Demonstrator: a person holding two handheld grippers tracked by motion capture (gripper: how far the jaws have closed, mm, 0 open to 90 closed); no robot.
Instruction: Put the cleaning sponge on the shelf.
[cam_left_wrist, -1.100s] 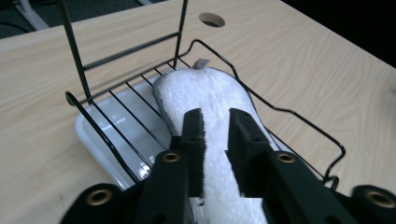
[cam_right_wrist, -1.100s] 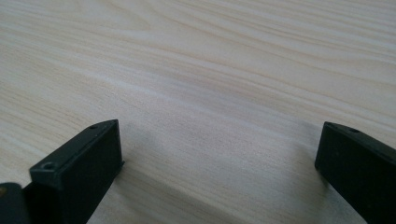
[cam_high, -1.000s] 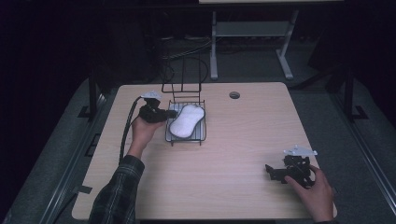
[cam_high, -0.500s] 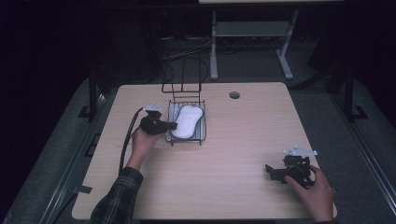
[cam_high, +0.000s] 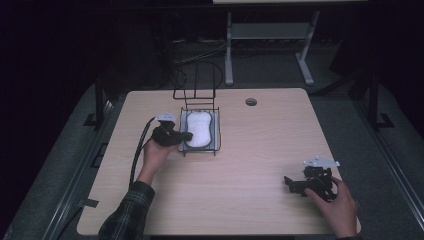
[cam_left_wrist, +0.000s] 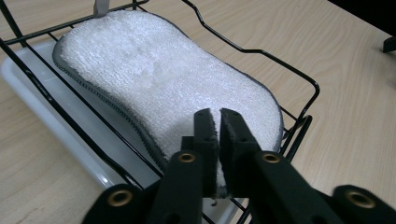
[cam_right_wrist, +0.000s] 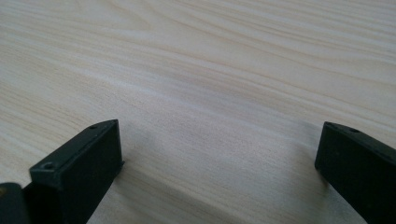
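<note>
We see a white sponge (cam_left_wrist: 168, 84), peanut-shaped with a pinched waist, a nubbly terry top and a thin grey stitched rim. It lies flat inside a black wire rack (cam_left_wrist: 299, 100) that sits on a pale shallow tray (cam_left_wrist: 42, 100). In the high view the rack (cam_high: 201, 146) stands toward the far edge of the wooden table (cam_high: 250, 200), left of its middle, with a tall wire loop rising at its far end.

The left gripper (cam_left_wrist: 219, 122) reaches over the rack's near-left side, and its jaws are clenched on the near edge of the sponge, only a sliver of gap showing between them. From above, this gripper (cam_high: 186, 135) is a dark shape held by the left hand (cam_high: 155, 155), its cable looping toward the table's left edge.

The right gripper (cam_high: 289, 183) rests near the table's near-right corner in the right hand (cam_high: 337, 205). In its own view its jaws stand wide apart over bare wood, holding nothing.

The sponge's near end is hidden behind the left jaws. A small white tab at the sponge's far end is cut off by the frame. The room beyond the table is too dark to read.
</note>
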